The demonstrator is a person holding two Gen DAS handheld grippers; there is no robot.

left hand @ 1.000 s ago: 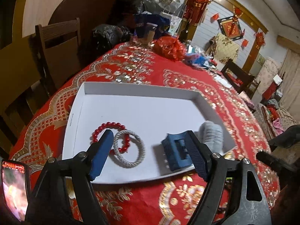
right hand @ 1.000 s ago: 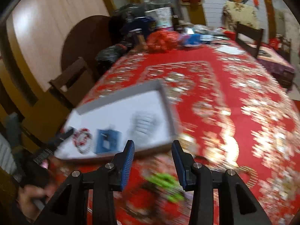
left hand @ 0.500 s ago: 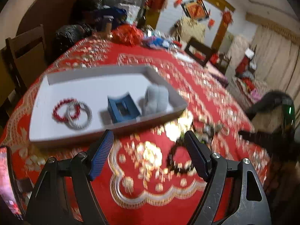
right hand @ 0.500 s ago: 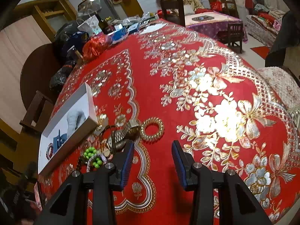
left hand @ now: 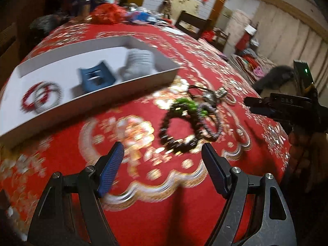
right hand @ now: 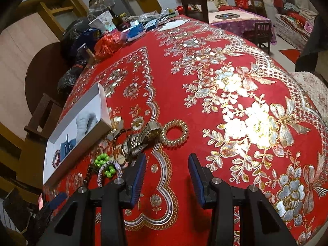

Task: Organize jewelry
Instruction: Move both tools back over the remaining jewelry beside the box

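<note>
A white tray (left hand: 61,61) on the red tablecloth holds a red bead bracelet (left hand: 30,96), a silver ring bracelet (left hand: 55,94), a blue hair clip (left hand: 95,78) and a grey scrunchie (left hand: 139,63). Loose jewelry lies right of it: a dark bead bracelet (left hand: 176,139), green beads (left hand: 184,104) and a watch (left hand: 211,97). My left gripper (left hand: 162,155) is open and empty, just short of the dark bracelet. My right gripper (right hand: 167,164) is open and empty, near a gold coil hair tie (right hand: 174,133), a metal watch (right hand: 143,137) and the green beads (right hand: 104,164). The tray (right hand: 102,123) lies at its left.
Bags, bottles and red wrapping (right hand: 108,43) crowd the table's far end. Wooden chairs (right hand: 194,0) stand around the table. The right gripper's body (left hand: 287,106) shows at the right of the left wrist view.
My left gripper has drawn back from the tray and swung right toward the loose jewelry pile. My right gripper has turned right, away from the tray, and now holds steady.
</note>
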